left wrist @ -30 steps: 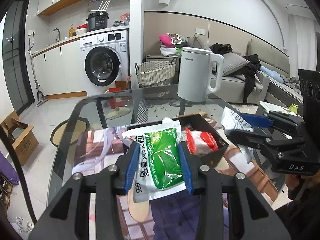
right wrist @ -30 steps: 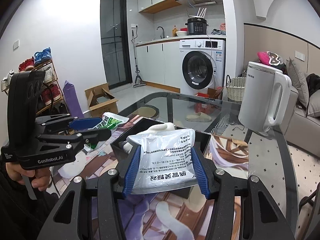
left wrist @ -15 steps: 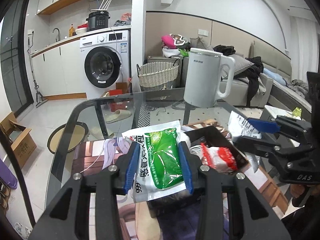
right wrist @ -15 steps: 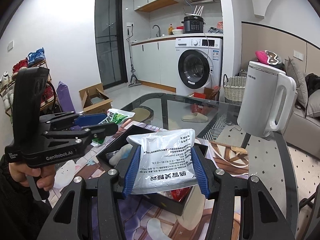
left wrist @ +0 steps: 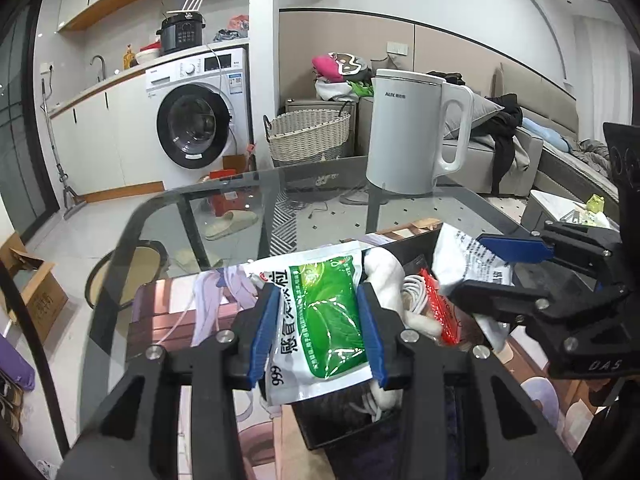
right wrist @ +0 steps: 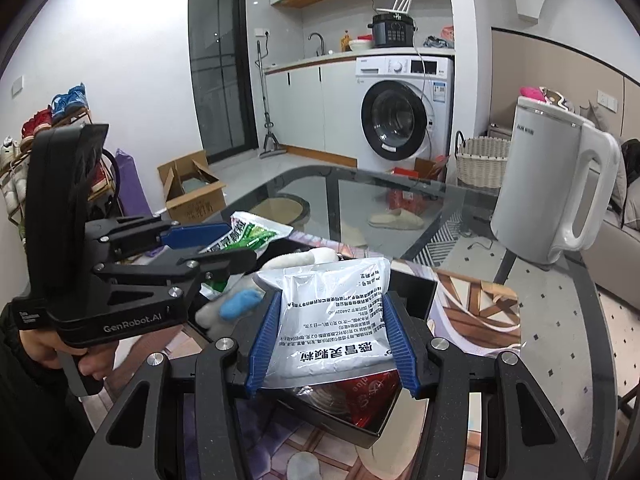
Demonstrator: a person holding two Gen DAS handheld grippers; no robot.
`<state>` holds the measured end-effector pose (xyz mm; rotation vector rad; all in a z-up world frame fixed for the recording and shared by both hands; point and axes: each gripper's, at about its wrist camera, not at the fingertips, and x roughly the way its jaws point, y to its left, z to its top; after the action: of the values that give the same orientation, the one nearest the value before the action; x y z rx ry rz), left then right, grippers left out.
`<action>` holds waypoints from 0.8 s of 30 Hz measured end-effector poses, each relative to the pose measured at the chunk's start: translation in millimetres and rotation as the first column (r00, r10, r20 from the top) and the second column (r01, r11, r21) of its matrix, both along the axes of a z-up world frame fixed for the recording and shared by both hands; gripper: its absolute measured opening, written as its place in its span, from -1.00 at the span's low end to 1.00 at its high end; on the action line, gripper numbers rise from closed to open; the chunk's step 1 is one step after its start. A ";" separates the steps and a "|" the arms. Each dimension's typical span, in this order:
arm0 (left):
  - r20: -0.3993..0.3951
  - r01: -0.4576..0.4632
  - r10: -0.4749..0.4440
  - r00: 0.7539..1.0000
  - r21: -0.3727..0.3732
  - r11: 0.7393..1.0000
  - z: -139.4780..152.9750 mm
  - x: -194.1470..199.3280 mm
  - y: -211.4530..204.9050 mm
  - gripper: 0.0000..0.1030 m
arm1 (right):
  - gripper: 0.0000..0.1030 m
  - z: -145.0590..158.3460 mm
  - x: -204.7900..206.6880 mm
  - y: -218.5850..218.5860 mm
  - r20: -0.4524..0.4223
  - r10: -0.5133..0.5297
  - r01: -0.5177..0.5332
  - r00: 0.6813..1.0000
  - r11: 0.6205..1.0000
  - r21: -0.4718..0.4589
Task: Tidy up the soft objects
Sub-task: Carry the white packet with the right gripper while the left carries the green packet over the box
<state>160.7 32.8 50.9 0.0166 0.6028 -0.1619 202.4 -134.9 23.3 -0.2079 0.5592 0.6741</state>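
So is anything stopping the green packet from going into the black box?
Nothing visible blocks it. The left tool holds the green packet over the open black box, which already holds a white plush toy.

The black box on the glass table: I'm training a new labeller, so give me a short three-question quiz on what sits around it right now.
1. True or false: the left tool grips a green and white packet.
2. What does the right tool hold?
A. a slipper
B. a silver-white packet
C. a kettle
3. Name the tall white item standing on the glass table beyond the black box.

Key:
1. True.
2. B, the silver-white packet, held over the box.
3. The kettle.
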 end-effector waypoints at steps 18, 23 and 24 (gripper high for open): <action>-0.013 0.019 -0.018 1.000 0.037 0.999 -12.8 9.2 -12.3 -0.25 | 0.01 -16.9 10.2 16.6 0.029 -0.018 0.021 0.999 0.996 -0.091; -0.018 0.019 -0.019 1.000 0.018 1.000 -13.8 9.0 -9.1 -0.24 | 0.01 -19.0 8.9 16.9 0.035 -0.016 0.019 0.999 0.994 -0.105; -0.020 0.019 -0.019 1.000 0.015 1.000 -14.1 9.1 -8.4 -0.24 | 0.02 -18.8 8.9 16.7 0.038 -0.018 0.022 0.999 0.994 -0.108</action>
<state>169.8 24.4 36.8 0.0350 0.6240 -0.1761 211.3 -118.1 4.5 -0.3147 0.5625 0.6196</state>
